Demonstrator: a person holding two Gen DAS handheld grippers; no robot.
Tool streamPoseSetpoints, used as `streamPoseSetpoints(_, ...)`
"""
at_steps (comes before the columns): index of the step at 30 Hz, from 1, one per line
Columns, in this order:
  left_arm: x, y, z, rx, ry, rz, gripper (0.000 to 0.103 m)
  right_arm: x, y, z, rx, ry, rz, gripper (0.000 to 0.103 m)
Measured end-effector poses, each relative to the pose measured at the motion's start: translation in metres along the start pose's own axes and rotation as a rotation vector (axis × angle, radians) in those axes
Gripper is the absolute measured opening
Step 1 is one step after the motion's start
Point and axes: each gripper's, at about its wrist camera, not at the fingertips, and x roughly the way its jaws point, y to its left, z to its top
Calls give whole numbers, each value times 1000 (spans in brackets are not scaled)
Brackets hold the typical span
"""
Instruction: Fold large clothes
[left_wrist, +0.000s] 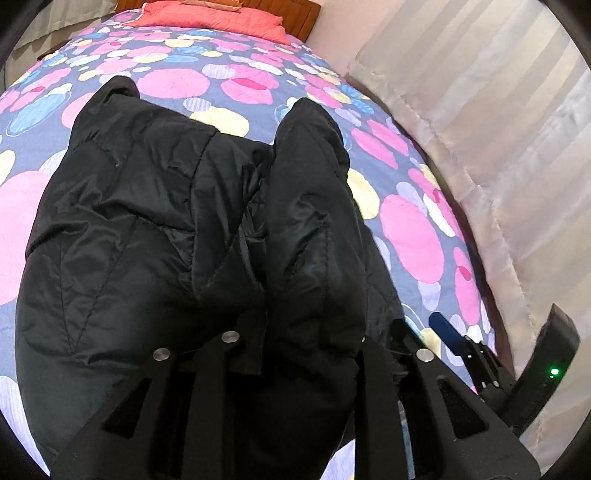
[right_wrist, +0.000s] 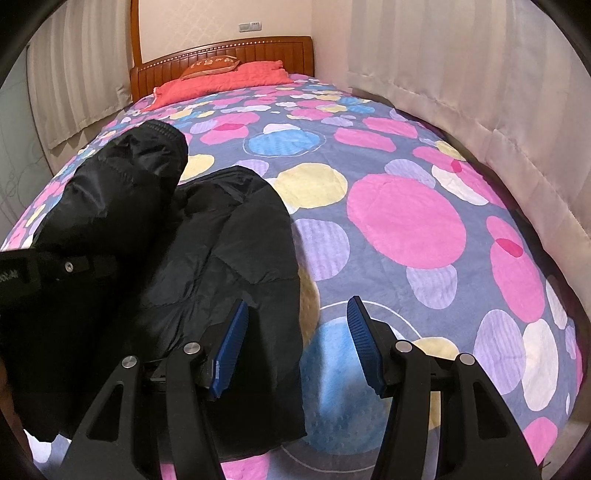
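- A pale beige curtain (right_wrist: 74, 74) hangs in soft vertical pleats along the far left wall, its hem just above the level of the bed.
- The wooden headboard (right_wrist: 221, 59) stands at the far end: orange-brown, ribbed with upright slats, with a row of small pale studs under its curved top rail.
- A coral-red pillow (right_wrist: 229, 83) lies flat against it, and a smaller orange cushion (right_wrist: 214, 68) with stitched lettering rests on top, tilted.
- The bedspread (right_wrist: 406, 221) covers the whole mattress: grey-blue cloth, lightly napped, printed with overlapping rounded blobs in pink, yellow, sky blue and striped lilac.
- The black jacket (left_wrist: 147, 221) lies on the near left part of the bed, puffy and quilted, with a slight sheen and stitched diagonal seams; it is bunched into two rounded humps, and one sleeve (right_wrist: 140, 173) rises as a tube towards the headboard.
- The left gripper (left_wrist: 295, 354) is buried in the jacket's near edge; black fabric fills the gap between its arms and hides the pads, so I cannot tell whether it is clenched or released.
- The right gripper (right_wrist: 297, 347) hangs released at the jacket's right edge: its ribbed blue pads (right_wrist: 364, 343) stand well apart, the left one over the black fabric, the right one over bare bedspread, pressing on nothing.
- Another long beige curtain (right_wrist: 480, 92) runs along the right side of the bed, heavier and folded at its lower edge.
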Motion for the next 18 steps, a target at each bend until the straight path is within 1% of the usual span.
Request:
streamPoseSetpoints(4, -11, -4, -1, 8, -17, -23, 30, -1, 2, -1, -5, 4, -5, 56)
streamPoseSetpoints(7, -19, -8, -3, 14, -31, -53, 43, -2, 3, -3, -11, 6, -12, 56)
streamPoseSetpoints(8, -21, -10, -3, 15, -34, -60, 44, -3, 3, -3, -12, 7, -15, 56)
streamPoseSetpoints(14, -30, -22, -6, 40, -45, -96, 45, -6, 4, -4, -19, 6, -29, 56)
streamPoseSetpoints(18, -31, -26, -8, 67, -50, -88, 45, -8, 4, -5, -21, 6, -31, 56)
